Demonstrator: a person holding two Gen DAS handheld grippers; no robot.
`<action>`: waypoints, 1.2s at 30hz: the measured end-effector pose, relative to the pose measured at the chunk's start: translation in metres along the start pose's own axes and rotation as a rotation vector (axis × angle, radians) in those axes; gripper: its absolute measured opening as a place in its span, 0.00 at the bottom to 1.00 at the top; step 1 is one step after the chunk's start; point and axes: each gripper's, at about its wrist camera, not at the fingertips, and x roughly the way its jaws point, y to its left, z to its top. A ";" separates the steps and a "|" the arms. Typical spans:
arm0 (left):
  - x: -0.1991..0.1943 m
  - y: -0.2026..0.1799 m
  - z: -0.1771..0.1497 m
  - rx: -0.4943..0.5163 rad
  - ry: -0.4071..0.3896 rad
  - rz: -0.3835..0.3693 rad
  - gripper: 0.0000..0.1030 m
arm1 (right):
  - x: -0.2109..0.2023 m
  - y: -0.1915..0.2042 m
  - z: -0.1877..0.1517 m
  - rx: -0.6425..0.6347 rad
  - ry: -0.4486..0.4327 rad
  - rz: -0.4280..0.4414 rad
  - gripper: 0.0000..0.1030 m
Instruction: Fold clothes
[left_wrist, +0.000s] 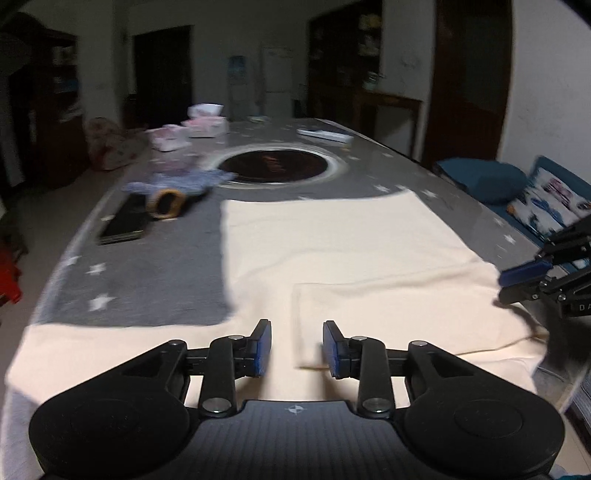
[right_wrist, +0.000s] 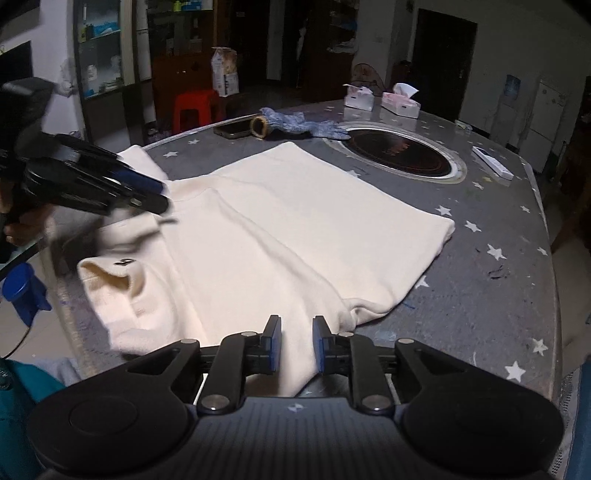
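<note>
A cream garment (left_wrist: 332, 254) lies spread on the grey star-patterned table (left_wrist: 147, 280), with one part folded over near the front; it also shows in the right wrist view (right_wrist: 280, 236). My left gripper (left_wrist: 296, 347) is open just above the cloth near its front edge, and holds nothing. It shows from the side in the right wrist view (right_wrist: 147, 192), over the collar area. My right gripper (right_wrist: 296, 343) is open over the near hem of the garment, empty. It appears at the right edge of the left wrist view (left_wrist: 517, 284).
A round black cooktop (left_wrist: 280, 166) is set into the table (right_wrist: 480, 295) middle. A phone (left_wrist: 125, 221), a wooden ring (left_wrist: 168, 203), a blue knit glove (right_wrist: 295, 122), tissue boxes (right_wrist: 400, 101) and a white remote (right_wrist: 493, 166) lie farther back. A red stool (right_wrist: 195, 107) stands beyond the table.
</note>
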 end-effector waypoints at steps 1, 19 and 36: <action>-0.004 0.007 -0.002 -0.023 -0.004 0.020 0.32 | 0.002 -0.002 0.001 0.009 -0.003 -0.005 0.17; -0.030 0.152 -0.033 -0.415 0.004 0.544 0.38 | 0.023 0.000 0.005 0.028 0.018 0.004 0.19; -0.019 0.172 -0.023 -0.479 -0.030 0.488 0.06 | 0.007 0.007 0.013 0.044 -0.035 -0.003 0.23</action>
